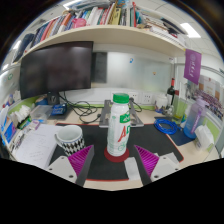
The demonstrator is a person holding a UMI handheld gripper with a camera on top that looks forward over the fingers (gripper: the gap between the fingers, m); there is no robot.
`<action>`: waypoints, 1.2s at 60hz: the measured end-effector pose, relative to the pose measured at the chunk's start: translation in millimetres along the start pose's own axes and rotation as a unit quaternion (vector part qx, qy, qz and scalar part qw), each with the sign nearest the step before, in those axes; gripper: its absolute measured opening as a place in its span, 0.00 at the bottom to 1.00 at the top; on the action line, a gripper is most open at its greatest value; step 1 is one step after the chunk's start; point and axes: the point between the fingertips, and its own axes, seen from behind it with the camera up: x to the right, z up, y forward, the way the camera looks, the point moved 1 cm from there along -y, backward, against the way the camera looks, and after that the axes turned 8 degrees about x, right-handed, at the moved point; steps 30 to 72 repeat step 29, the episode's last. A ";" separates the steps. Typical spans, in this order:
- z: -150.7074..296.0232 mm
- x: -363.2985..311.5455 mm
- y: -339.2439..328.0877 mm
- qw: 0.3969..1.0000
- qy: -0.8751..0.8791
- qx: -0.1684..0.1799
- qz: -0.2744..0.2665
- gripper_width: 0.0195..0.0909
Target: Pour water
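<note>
Starting at your left, papers and a blue-edged clutter [14, 128] lie on the desk below a dark flat monitor [56, 68]; a tangle of black cables [88, 108] runs along the back of the desk beside it; nearer to you a white ceramic mug with a dark zigzag pattern [69, 137] stands on the black desk mat [150, 135], just beyond your left finger; your gripper [115, 158] is open, its two magenta ribbed pads [80, 160] spread apart with a clear gap either side of the bottle; the white plastic bottle with a green cap and red-and-green label [120, 126] stands upright on a round red coaster [117, 155], between and just ahead of the fingertips, touched by neither; overhead a shelf of books [105, 16] spans the wall; to the right a blue round object [167, 126] and a purple sign [192, 66] sit near the partition
</note>
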 end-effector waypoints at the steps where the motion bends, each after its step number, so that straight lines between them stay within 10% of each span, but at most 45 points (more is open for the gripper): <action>1: 5.5 -1.6 -3.0 1.000 0.003 -0.007 0.000 0.84; 29: 100.9 -6.5 -90.7 0.999 0.012 0.008 -0.038 0.86; 72: 100.9 -6.5 -90.7 0.999 0.012 0.008 -0.038 0.86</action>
